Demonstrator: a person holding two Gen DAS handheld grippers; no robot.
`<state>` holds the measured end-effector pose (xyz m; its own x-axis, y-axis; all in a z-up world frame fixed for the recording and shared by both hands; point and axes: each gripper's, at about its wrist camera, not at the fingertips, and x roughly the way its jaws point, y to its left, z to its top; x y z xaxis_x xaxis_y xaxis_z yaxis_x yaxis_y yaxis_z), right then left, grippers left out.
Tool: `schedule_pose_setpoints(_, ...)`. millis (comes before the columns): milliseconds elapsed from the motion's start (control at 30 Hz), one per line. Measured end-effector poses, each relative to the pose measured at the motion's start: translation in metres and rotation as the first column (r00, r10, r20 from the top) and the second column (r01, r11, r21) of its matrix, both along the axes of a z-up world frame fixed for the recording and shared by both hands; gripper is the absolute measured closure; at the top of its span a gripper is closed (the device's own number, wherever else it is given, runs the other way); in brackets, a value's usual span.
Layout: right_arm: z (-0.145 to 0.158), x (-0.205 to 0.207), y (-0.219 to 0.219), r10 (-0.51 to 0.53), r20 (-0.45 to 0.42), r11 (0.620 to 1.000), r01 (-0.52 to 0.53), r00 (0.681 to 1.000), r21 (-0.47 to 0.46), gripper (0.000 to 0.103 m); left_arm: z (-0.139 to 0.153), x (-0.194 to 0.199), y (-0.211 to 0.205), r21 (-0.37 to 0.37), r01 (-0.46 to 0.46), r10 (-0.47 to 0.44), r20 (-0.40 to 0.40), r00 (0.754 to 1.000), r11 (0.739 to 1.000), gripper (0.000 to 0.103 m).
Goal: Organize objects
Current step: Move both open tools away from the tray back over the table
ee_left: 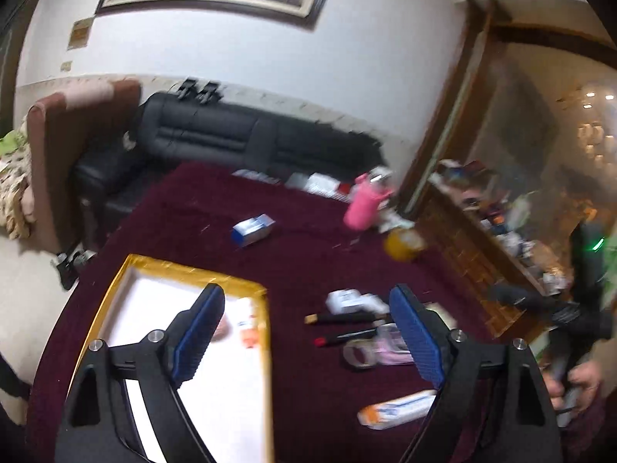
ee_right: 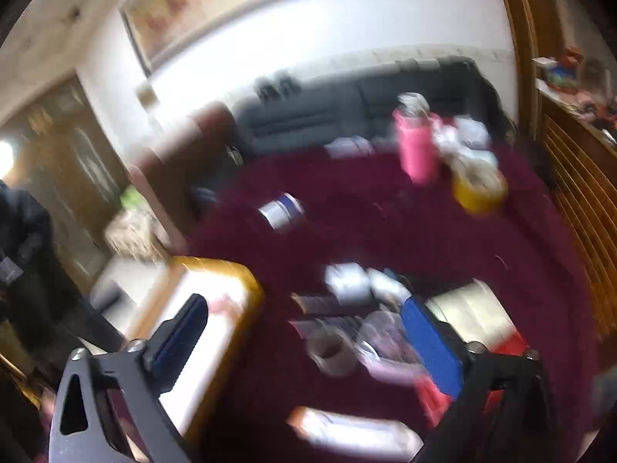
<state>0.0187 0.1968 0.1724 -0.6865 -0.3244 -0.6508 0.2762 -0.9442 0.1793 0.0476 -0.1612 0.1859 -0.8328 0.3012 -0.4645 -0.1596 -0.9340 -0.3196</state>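
Observation:
A maroon cloth [ee_left: 300, 254] covers the table. At the near left lies a gold-rimmed tray [ee_left: 193, 270] with a white floor, and a small orange-and-white tube [ee_left: 246, 332] rests inside it. My left gripper [ee_left: 306, 289] hangs open above the tray's right edge with nothing between its fingers. Right of the tray lie a tape roll [ee_left: 358, 355], two dark pens [ee_left: 339, 318], a small white box [ee_left: 347, 301] and a longer orange-and-white tube [ee_left: 397, 411]. In the blurred right wrist view, my right gripper [ee_right: 304, 303] is open and empty above the same tape roll [ee_right: 333, 351] and tray [ee_right: 246, 281].
Farther back on the cloth are a blue-and-white box [ee_left: 252, 229], a pink bottle [ee_left: 362, 208] and a yellow jar [ee_left: 403, 245]. A black sofa [ee_left: 231, 135] stands behind the table. A cluttered wooden cabinet [ee_left: 482, 239] is at the right. A hand [ee_left: 578, 386] shows at the right edge.

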Motion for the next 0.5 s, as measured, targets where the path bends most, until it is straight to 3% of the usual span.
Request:
schedule_pose_setpoints(33,0.017,0.014,0.014,-0.023,-0.048,0.997,0.026,0.999,0.076,0.007,0.011,0.008,0.003,0.004,0.011,-0.011,-0.02,1.0,1.0,0.016)
schedule_pose_setpoints(100,0.05,0.032,0.035,-0.038,-0.108,0.993,0.05,0.993,0.109,0.006,0.046,0.03,0.01,0.013,0.036,-0.035,-0.08,0.996,0.999,0.016)
schedule_pose_setpoints(233,0.155,0.072,0.085,-0.082,-0.222,0.989,0.108,0.972,0.106,0.006,0.137,0.069,0.026,0.011,0.099,-0.094,-0.195,0.976,0.995,0.016)
schedule_pose_setpoints(300,0.212,0.09,0.096,-0.103,-0.303,0.975,0.156,0.947,0.157,0.005,0.179,0.083,0.03,-0.013,0.087,-0.087,-0.255,0.963,0.996,0.016)
schedule_pose_setpoints(400,0.3,0.12,0.106,-0.162,-0.464,0.923,0.3,0.871,0.24,0.0,0.258,0.107,0.037,-0.106,-0.025,-0.018,-0.391,0.92,0.994,0.015)
schedule_pose_setpoints(433,0.337,0.131,0.111,-0.182,-0.517,0.895,0.358,0.836,0.265,0.0,0.287,0.114,0.037,-0.116,-0.07,0.013,-0.431,0.902,0.991,0.013)
schedule_pose_setpoints(500,0.378,0.141,0.112,-0.247,-0.583,0.829,0.48,0.774,0.287,0.0,0.331,0.122,0.034,-0.108,-0.122,0.058,-0.468,0.882,0.987,0.01)
